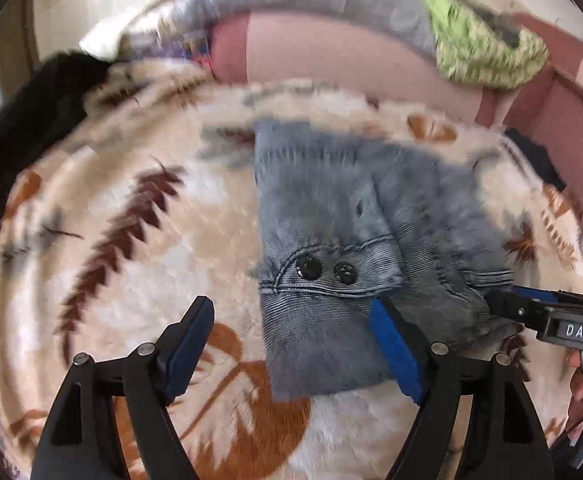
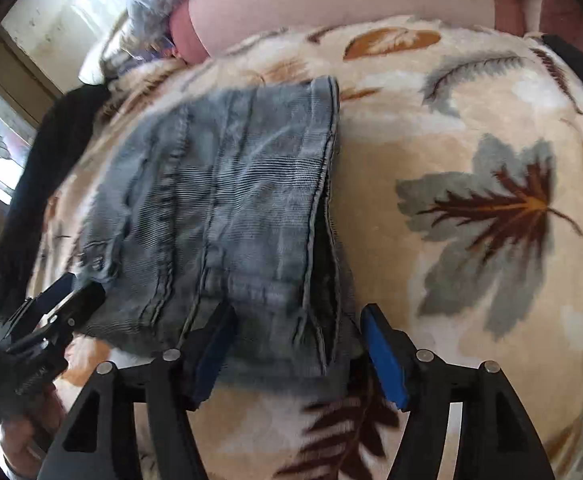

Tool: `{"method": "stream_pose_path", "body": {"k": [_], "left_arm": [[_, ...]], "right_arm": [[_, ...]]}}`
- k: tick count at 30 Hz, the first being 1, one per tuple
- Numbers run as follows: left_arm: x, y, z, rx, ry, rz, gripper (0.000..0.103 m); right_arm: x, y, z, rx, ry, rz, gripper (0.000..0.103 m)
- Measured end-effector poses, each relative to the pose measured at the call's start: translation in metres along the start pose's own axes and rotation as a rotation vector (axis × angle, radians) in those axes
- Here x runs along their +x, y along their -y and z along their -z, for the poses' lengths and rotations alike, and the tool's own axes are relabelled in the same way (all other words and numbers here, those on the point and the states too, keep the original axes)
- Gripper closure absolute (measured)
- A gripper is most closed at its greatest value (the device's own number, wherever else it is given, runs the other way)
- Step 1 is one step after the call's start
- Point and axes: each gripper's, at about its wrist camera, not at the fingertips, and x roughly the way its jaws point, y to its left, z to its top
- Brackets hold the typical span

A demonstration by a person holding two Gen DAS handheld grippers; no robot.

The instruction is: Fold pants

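Jaws released on left gripper [image 1: 291, 344] and right gripper [image 2: 295, 352], nothing gripped, folded pants [image 1: 355, 240] lying flat on leaf-print blanket [image 1: 131, 200]; fold apparently just laid; next, probably smoothing or regrasping near edge.

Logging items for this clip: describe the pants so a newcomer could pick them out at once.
A cream blanket with a brown and grey leaf print covers the bed. Near its middle lie the pants, folded into a compact rectangle. They are the only grey-blue ribbed denim there, with two dark buttons near the edge.
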Motion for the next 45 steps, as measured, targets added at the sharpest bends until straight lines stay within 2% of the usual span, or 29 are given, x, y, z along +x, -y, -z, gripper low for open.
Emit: {"method": "stream_pose_path", "body": {"k": [1, 2, 3, 5, 7, 10, 14, 18, 24, 28, 35, 45], "left_arm": [[-0.016, 0.001, 0.002, 0.006, 0.053, -0.021, 0.022], [-0.029, 0.002, 0.003, 0.009, 0.091, -0.047, 0.019], [-0.041, 0.004, 0.006, 0.010, 0.122, -0.068, 0.014], [-0.060, 0.008, 0.013, 0.000, 0.171, -0.088, 0.012], [-0.073, 0.013, 0.022, -0.009, 0.186, -0.080, 0.012], [-0.084, 0.024, 0.036, -0.013, 0.192, -0.074, 0.012], [-0.089, 0.035, 0.047, 0.003, 0.173, -0.097, 0.012], [-0.105, 0.041, 0.052, -0.012, 0.193, -0.099, 0.011], [-0.114, 0.046, 0.053, -0.029, 0.206, -0.112, 0.011], [-0.111, 0.048, 0.055, -0.043, 0.181, -0.090, 0.011], [-0.112, 0.053, 0.055, -0.042, 0.167, -0.078, 0.011], [-0.119, 0.047, 0.054, -0.056, 0.185, -0.073, 0.010]], "right_arm": [[-0.018, -0.005, 0.005, -0.035, 0.055, 0.032, 0.033], [-0.030, -0.007, 0.011, -0.057, 0.094, 0.052, 0.027], [-0.042, -0.011, 0.018, -0.077, 0.137, 0.070, 0.024], [-0.067, -0.017, 0.039, -0.119, 0.230, 0.096, 0.017], [-0.082, -0.028, 0.059, -0.167, 0.301, 0.126, 0.005], [-0.088, -0.038, 0.087, -0.253, 0.377, 0.164, 0.000], [-0.085, -0.042, 0.097, -0.293, 0.352, 0.178, 0.000], [-0.092, -0.040, 0.103, -0.290, 0.396, 0.210, 0.000], [-0.091, -0.029, 0.108, -0.254, 0.409, 0.193, 0.000], [-0.093, -0.024, 0.112, -0.240, 0.425, 0.177, 0.000], [-0.098, -0.026, 0.113, -0.248, 0.439, 0.165, 0.000], [-0.106, -0.038, 0.101, -0.259, 0.408, 0.175, 0.000]]}}
